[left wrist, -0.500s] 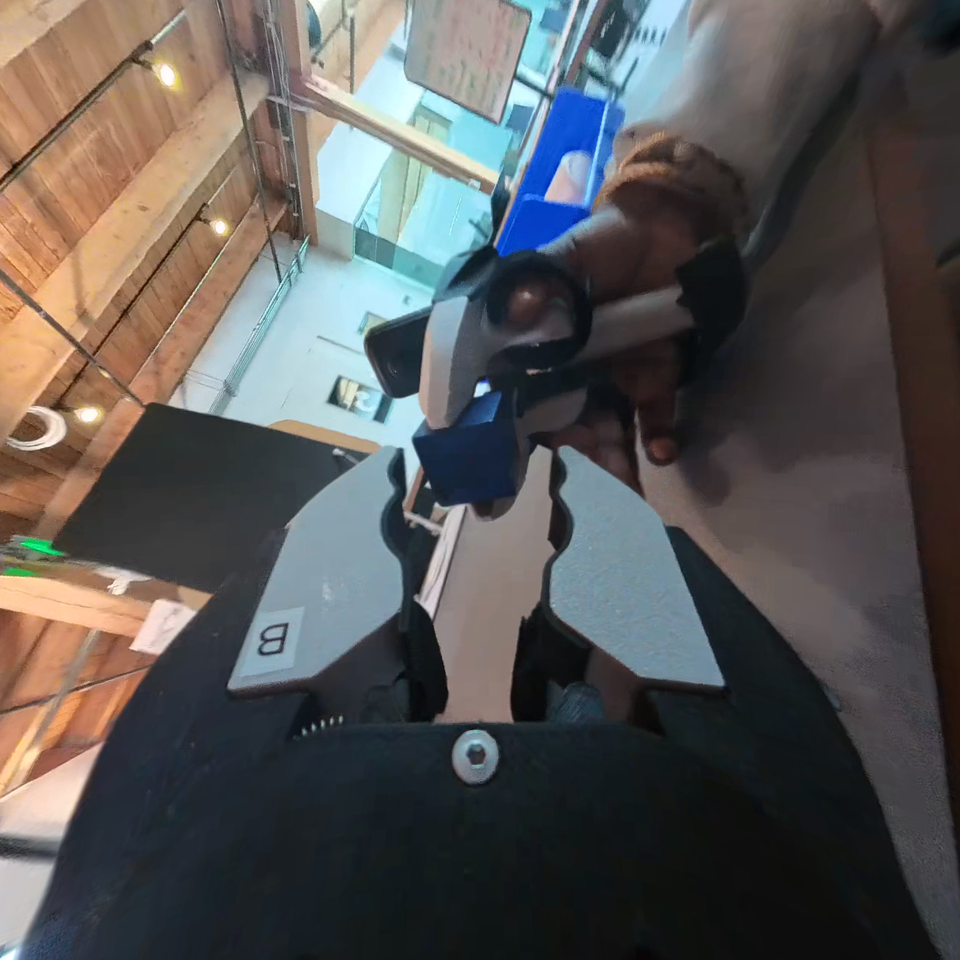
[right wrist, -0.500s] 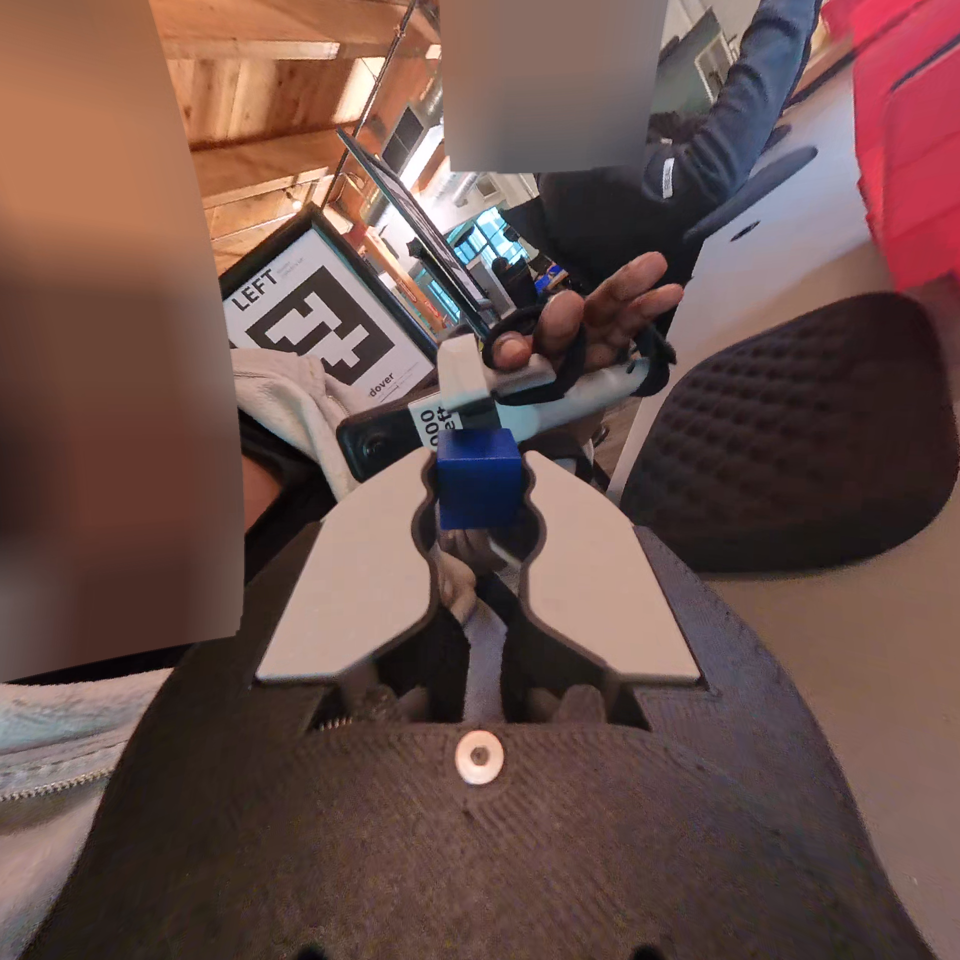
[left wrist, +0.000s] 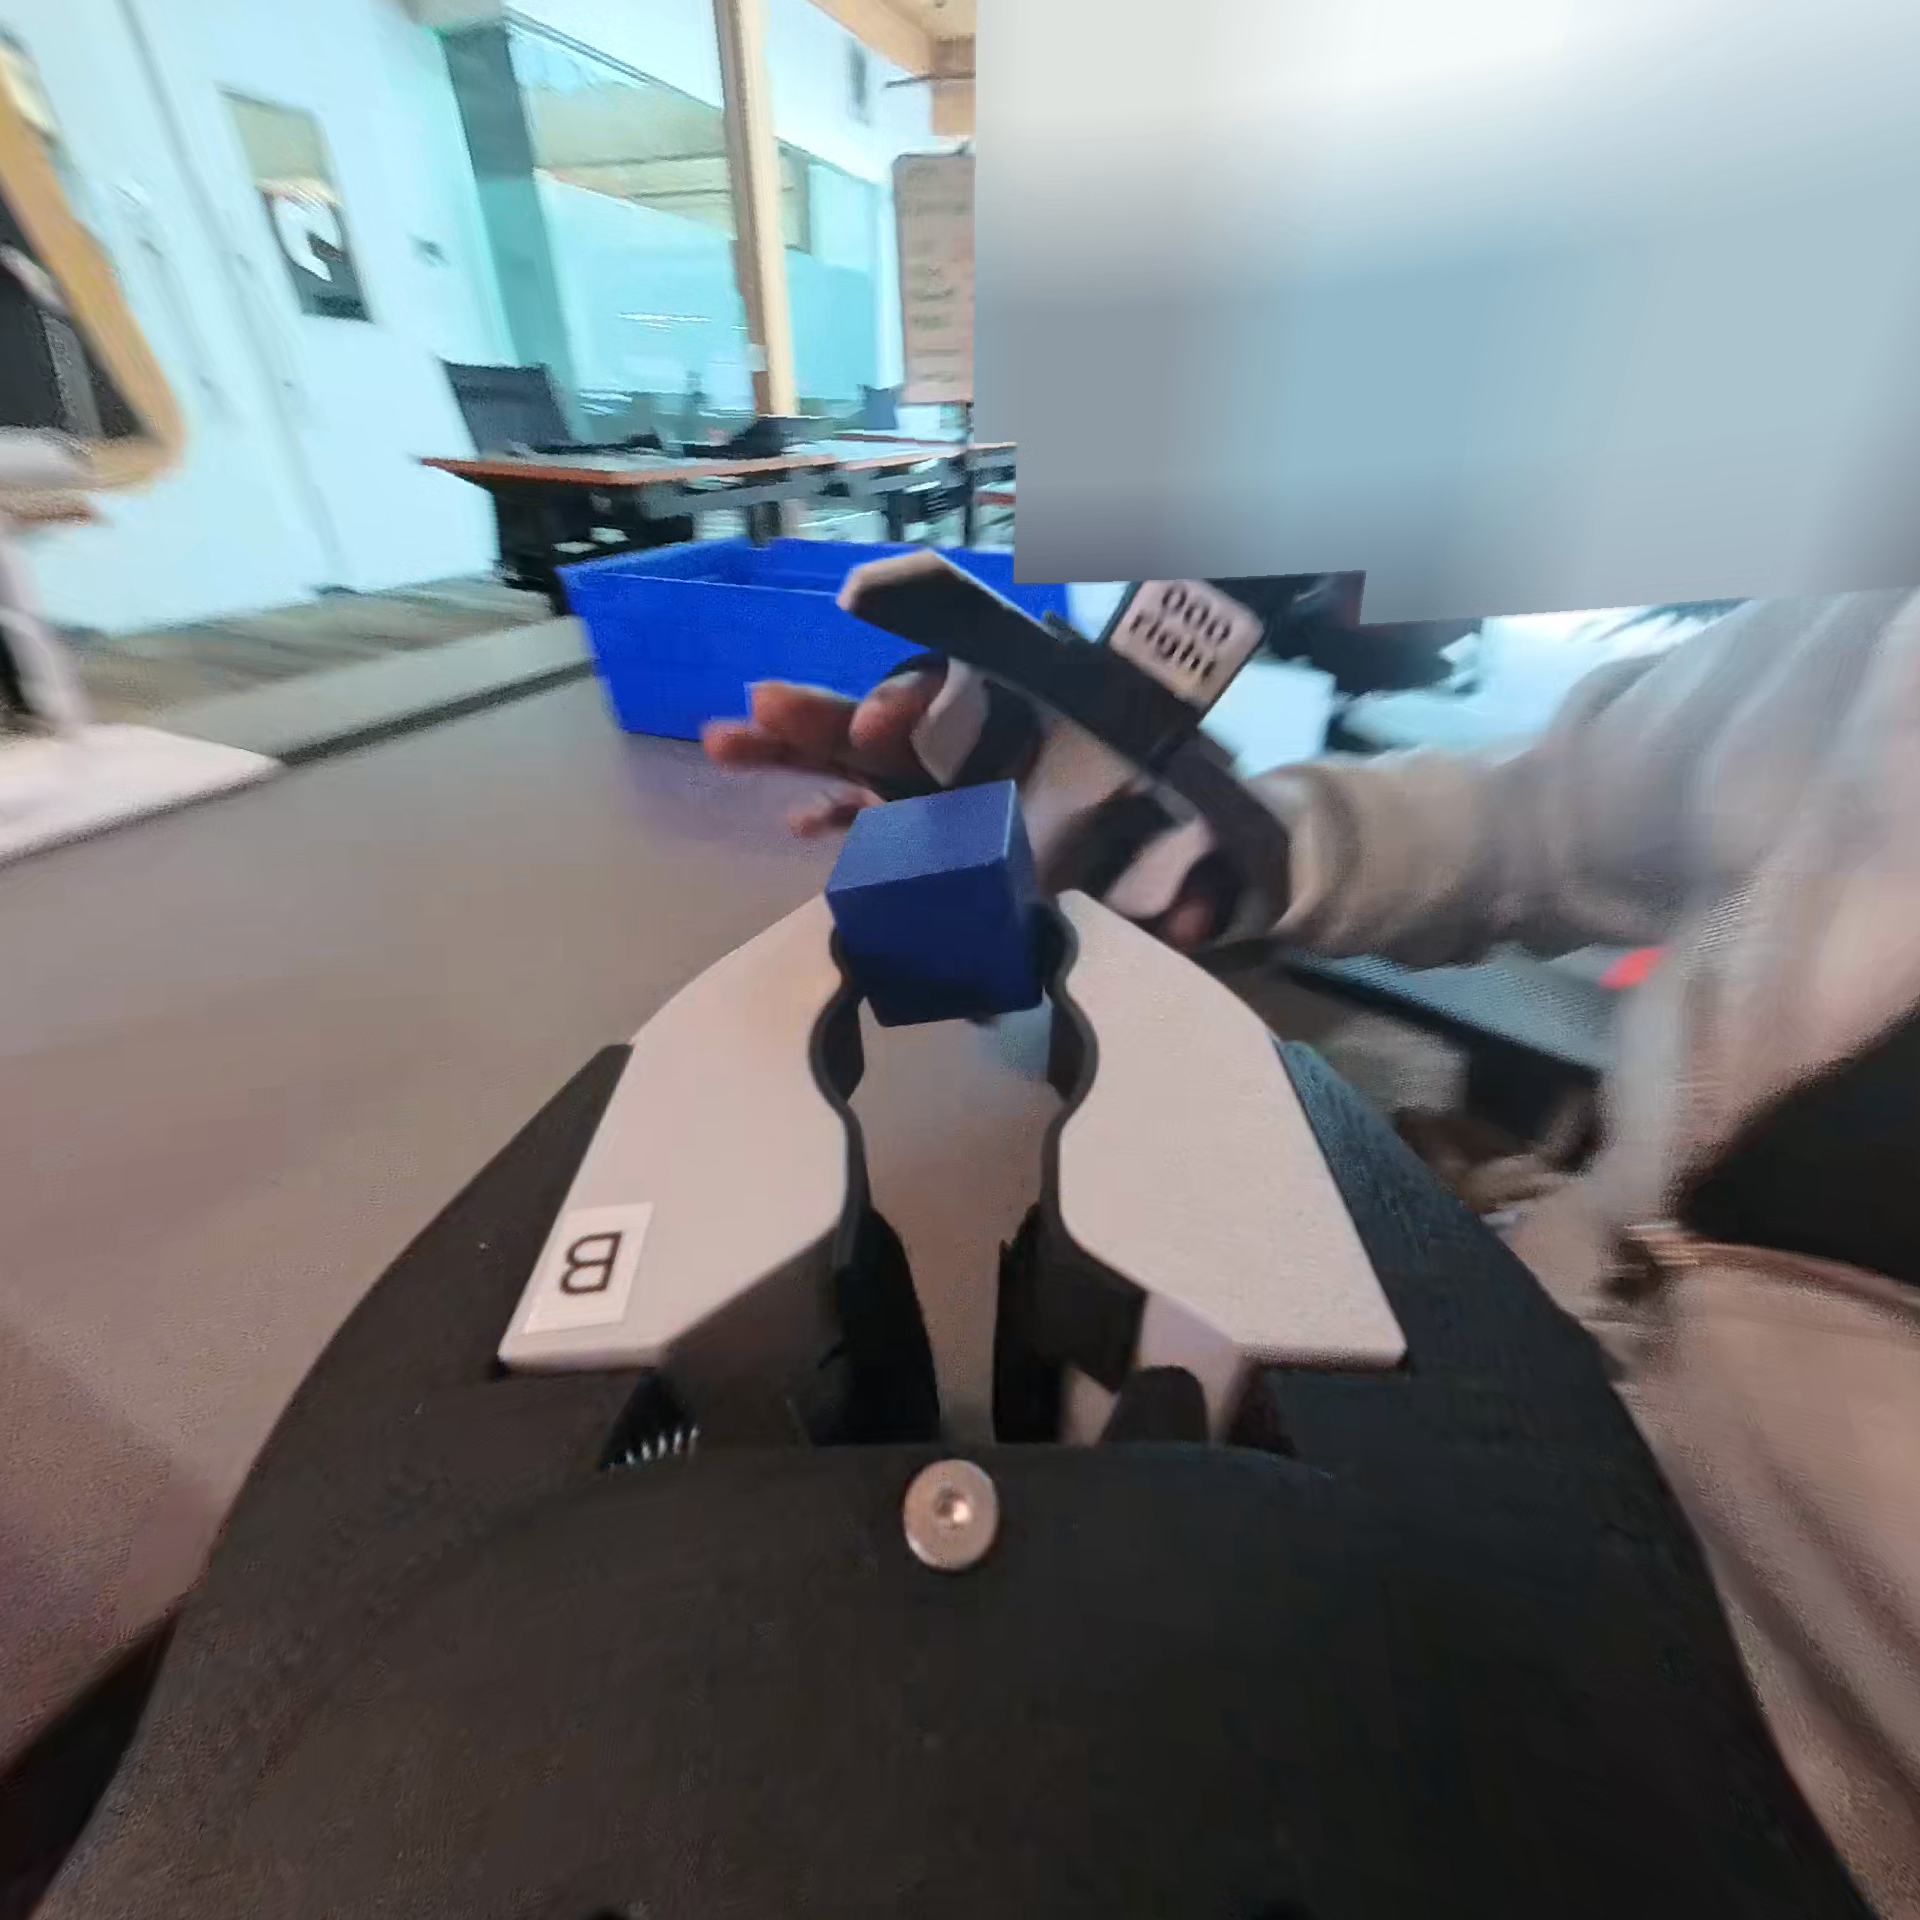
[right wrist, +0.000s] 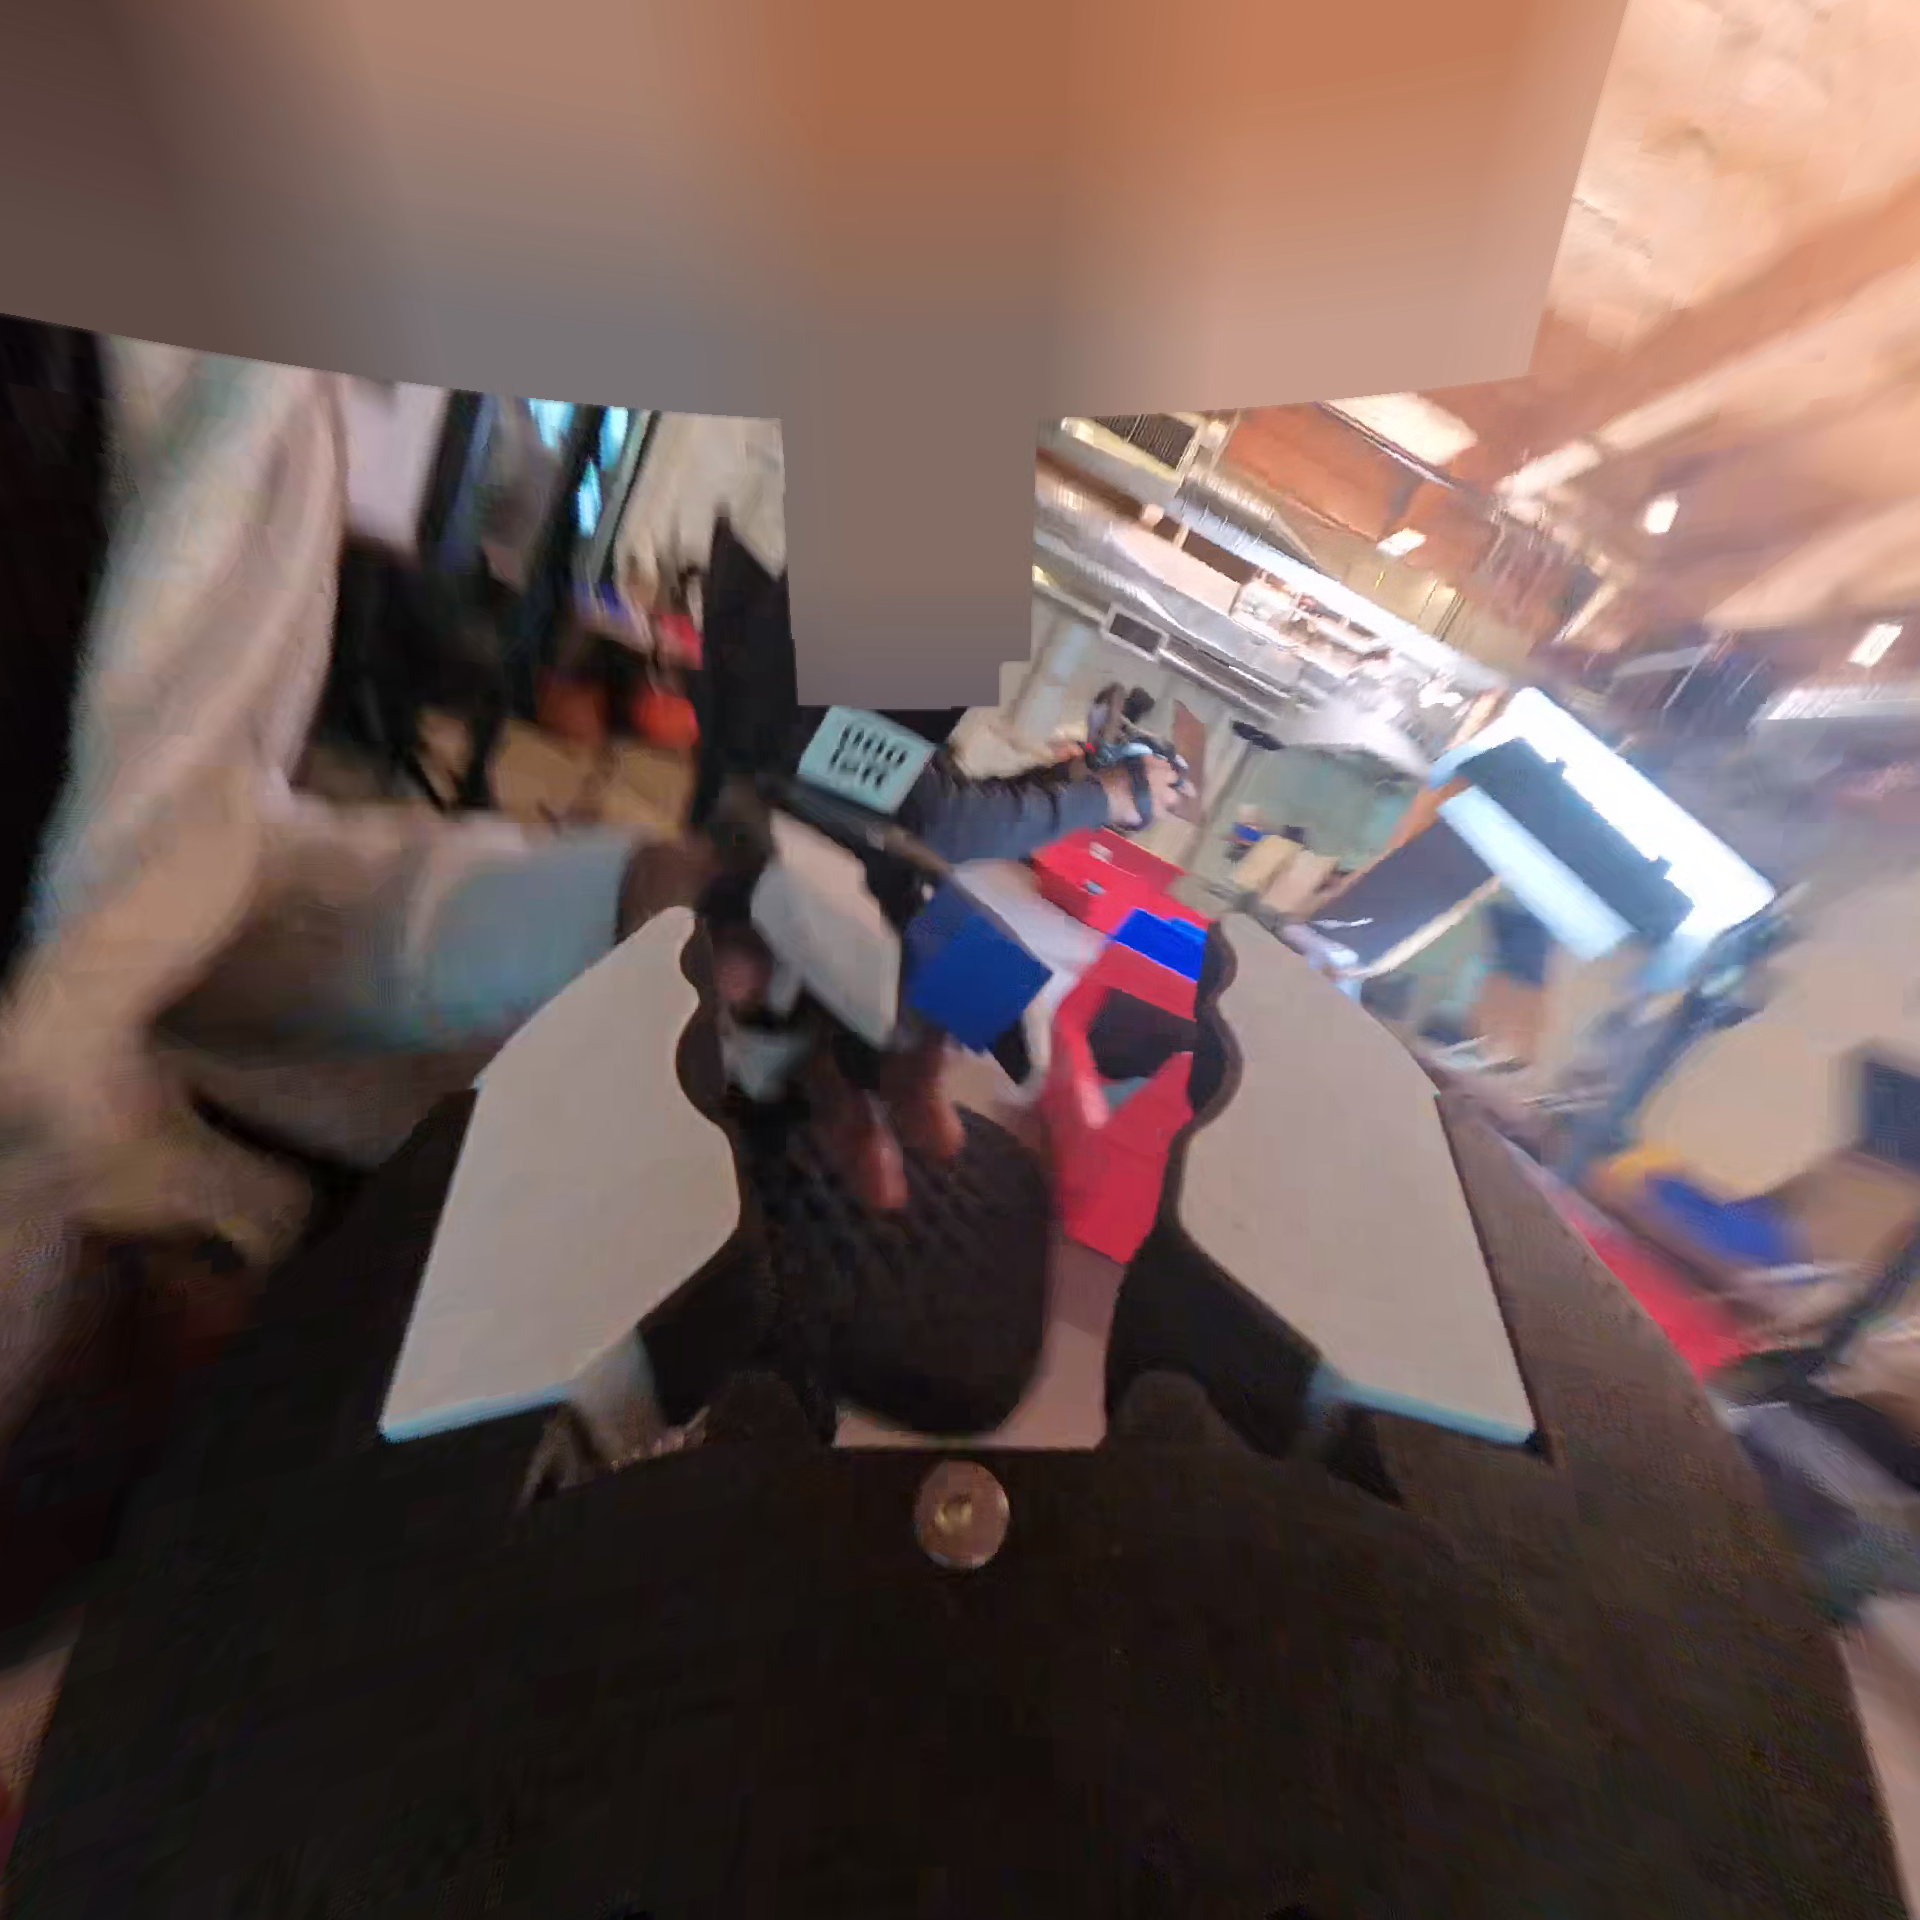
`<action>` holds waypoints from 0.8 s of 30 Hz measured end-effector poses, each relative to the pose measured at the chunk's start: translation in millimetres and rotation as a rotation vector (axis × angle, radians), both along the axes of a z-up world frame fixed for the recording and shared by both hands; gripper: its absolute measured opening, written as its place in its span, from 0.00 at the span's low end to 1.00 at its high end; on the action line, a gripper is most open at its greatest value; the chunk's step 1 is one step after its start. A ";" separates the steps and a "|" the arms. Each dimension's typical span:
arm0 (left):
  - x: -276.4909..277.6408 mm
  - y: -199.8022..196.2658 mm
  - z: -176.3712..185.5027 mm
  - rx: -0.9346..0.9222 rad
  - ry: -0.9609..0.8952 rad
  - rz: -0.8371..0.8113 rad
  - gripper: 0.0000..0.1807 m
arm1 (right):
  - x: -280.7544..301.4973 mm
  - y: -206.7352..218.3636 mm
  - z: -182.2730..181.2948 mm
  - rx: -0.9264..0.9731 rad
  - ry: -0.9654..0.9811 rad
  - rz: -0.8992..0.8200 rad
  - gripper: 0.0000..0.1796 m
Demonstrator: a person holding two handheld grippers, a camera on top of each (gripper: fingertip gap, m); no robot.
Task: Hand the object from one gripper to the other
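Blue cube [left wrist: 940, 914]: passed from right gripper [right wrist: 951, 1023], now spread wide and empty, to left gripper [left wrist: 948, 951], clamped on it; handover effectively complete.

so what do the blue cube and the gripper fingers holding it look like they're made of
Blue cube: looks like painted wood or hard plastic; flat matte faces, crisp edges, no glare. It can't be settled.

Left gripper fingers: probably printed plastic; pale grey, finely grainy, matte tops with dark wavy inner pads, maybe rubber.
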State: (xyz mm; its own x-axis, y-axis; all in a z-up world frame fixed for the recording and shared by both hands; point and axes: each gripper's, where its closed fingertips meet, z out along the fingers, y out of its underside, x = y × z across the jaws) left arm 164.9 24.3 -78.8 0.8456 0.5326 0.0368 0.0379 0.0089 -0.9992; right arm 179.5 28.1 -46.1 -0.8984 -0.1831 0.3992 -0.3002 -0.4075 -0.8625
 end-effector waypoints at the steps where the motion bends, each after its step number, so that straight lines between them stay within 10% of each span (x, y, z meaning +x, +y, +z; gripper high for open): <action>1: 9.7 3.5 2.6 0.073 -0.088 -0.087 0.18 | 4.6 -2.2 -7.0 0.002 0.166 -0.069 0.48; 6: 27.8 17.0 2.5 0.246 -0.353 -0.320 0.17 | 16.0 -14.4 -33.9 0.003 0.672 -0.289 0.42; 17: 23.1 34.5 -18.2 0.153 -0.411 -0.302 0.16 | 16.5 -16.9 -36.9 0.036 0.659 -0.304 0.16; 24: -5.7 -19.5 50.2 0.655 -0.056 -0.067 0.41 | -12.0 -8.5 -14.3 0.042 0.547 -0.412 0.16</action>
State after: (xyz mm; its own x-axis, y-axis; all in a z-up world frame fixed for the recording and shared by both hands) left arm 159.2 4.8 -28.6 0.8634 0.3317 0.3801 0.1110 0.6100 -0.7846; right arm 167.4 19.6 -60.4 -0.5695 0.1051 0.8153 -0.8203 -0.1360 -0.5555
